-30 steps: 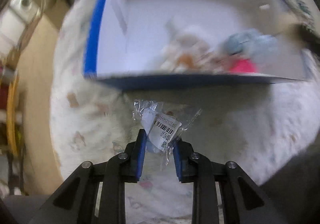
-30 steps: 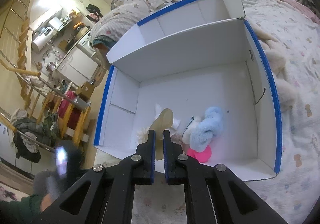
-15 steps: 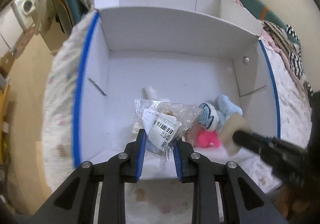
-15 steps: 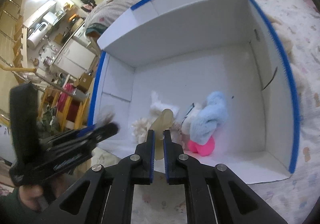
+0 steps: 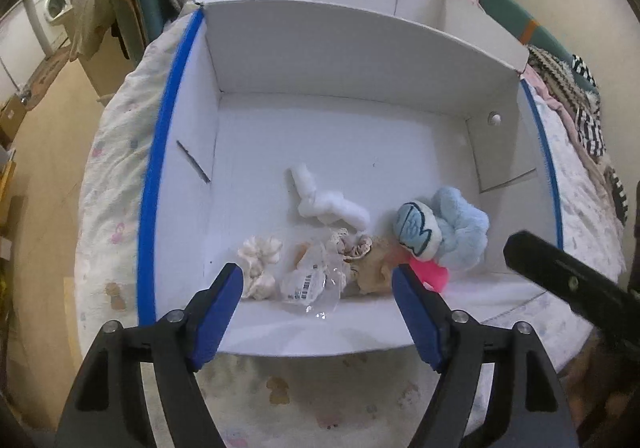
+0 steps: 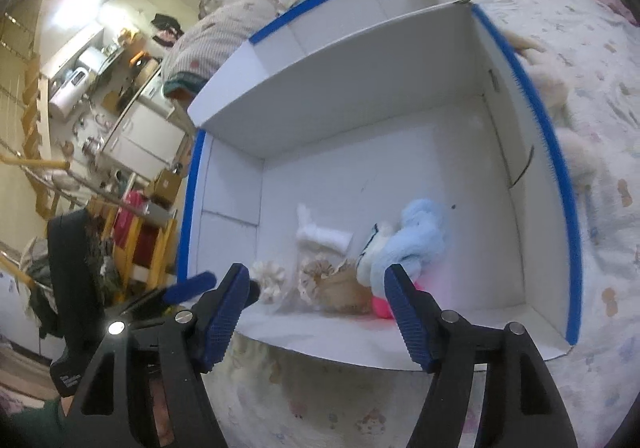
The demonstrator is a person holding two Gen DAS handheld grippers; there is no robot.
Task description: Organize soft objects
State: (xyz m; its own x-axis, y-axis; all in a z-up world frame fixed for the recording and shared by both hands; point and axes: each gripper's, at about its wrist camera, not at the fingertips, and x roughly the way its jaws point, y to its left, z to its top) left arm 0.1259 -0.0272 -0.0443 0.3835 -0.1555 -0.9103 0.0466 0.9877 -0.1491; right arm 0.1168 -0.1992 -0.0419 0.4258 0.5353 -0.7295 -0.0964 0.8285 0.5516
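Hovering over the white box [image 5: 176,232] on the bed, both the left gripper [image 5: 318,284] and right gripper [image 6: 316,288] have just released, jaws empty, dropping the clear packet [image 5: 312,284] and beige plush [image 6: 344,288] among the soft toys inside; next comes fetching another.

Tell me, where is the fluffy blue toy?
In the left wrist view the fluffy blue toy lies inside the white box, near its front right corner, just above the pink ball.

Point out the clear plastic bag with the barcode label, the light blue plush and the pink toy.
clear plastic bag [image 5: 310,285], left wrist view, on its barcode label.
light blue plush [image 5: 460,232], left wrist view, on its fluffy body.
pink toy [image 5: 430,274], left wrist view, on its exposed side.
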